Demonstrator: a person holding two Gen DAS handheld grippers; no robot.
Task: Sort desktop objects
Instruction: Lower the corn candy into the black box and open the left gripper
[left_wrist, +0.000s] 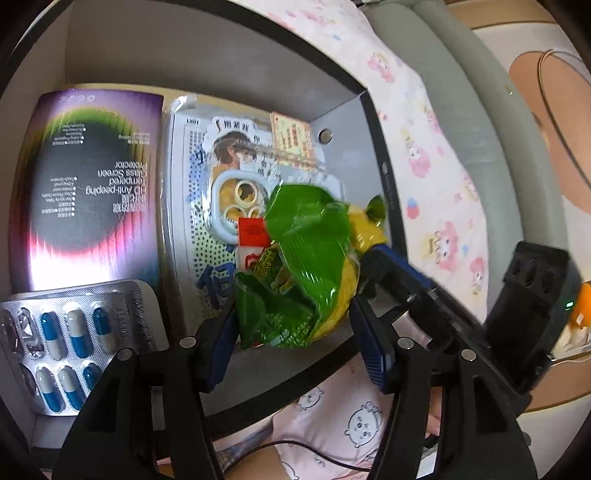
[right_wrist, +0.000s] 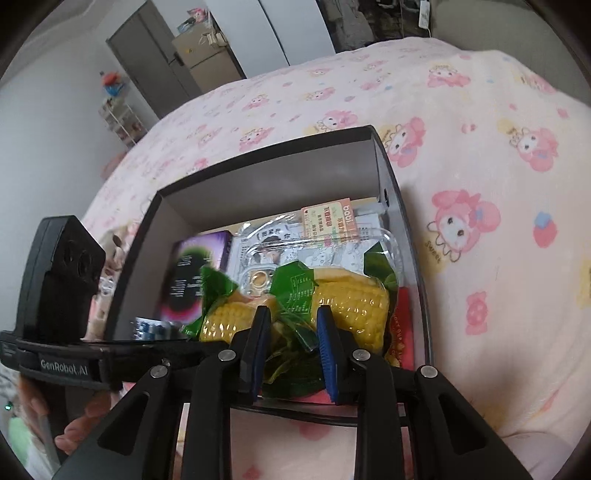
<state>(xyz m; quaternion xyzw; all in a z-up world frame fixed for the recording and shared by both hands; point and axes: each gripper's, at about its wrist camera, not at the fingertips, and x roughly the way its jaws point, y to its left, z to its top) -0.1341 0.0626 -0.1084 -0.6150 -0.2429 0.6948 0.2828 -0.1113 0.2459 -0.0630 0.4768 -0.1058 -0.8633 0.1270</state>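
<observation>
A vacuum-packed corn cob in a green wrapper (right_wrist: 332, 295) hangs over the open dark box (right_wrist: 266, 155). My right gripper (right_wrist: 291, 321) is shut on the corn pack's green wrapper. In the left wrist view the same corn pack (left_wrist: 303, 266) fills the space between the fingers of my left gripper (left_wrist: 295, 317), whose jaws stand wide and do not visibly clamp it. The other gripper's blue pad (left_wrist: 399, 266) touches the pack from the right. Inside the box lie a purple screen protector box (left_wrist: 88, 192), a capsule blister pack (left_wrist: 70, 343) and a clear-packed accessory card (left_wrist: 236, 177).
The box sits on a bed with a pink cartoon-print blanket (right_wrist: 461, 147). A red packet (right_wrist: 402, 332) lies against the box's right wall. A grey door (right_wrist: 155, 62) and a small shelf (right_wrist: 122, 114) stand far off. The left hand-held gripper body (right_wrist: 59, 295) is at the box's left.
</observation>
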